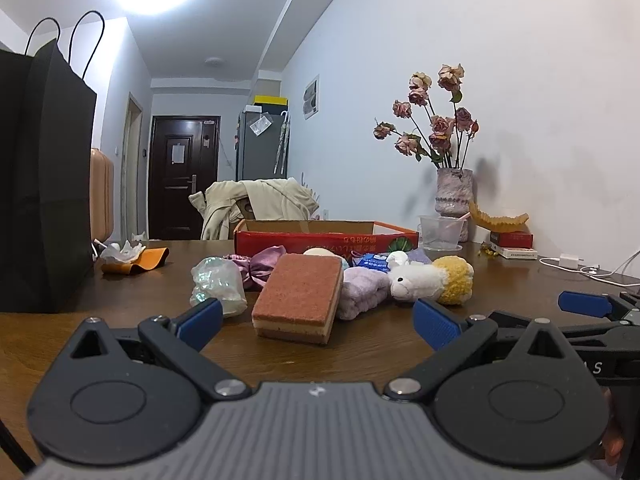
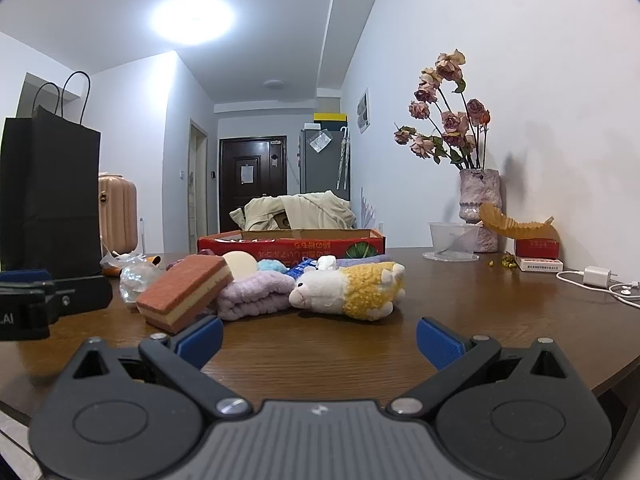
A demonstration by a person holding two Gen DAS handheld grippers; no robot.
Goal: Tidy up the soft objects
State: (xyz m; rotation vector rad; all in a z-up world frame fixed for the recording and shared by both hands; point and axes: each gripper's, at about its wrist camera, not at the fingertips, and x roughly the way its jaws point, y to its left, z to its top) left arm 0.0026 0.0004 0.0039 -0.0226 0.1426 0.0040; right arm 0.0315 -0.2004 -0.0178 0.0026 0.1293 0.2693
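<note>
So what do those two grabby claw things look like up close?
Each one, left gripper and right gripper, has a ribbed grey body, black arms with silver screws and round black discs, and two fingers with blue ribbed pads. White letters mark the sides.

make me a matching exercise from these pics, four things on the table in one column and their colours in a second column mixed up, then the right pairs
Things:
1. sponge
2. folded towel
3. paper bag
4. shallow box

Colours:
A. black
B. red
C. lilac
D. rust top over a cream layer

Pairs: 1-D, 2-C, 3-A, 4-B
</note>
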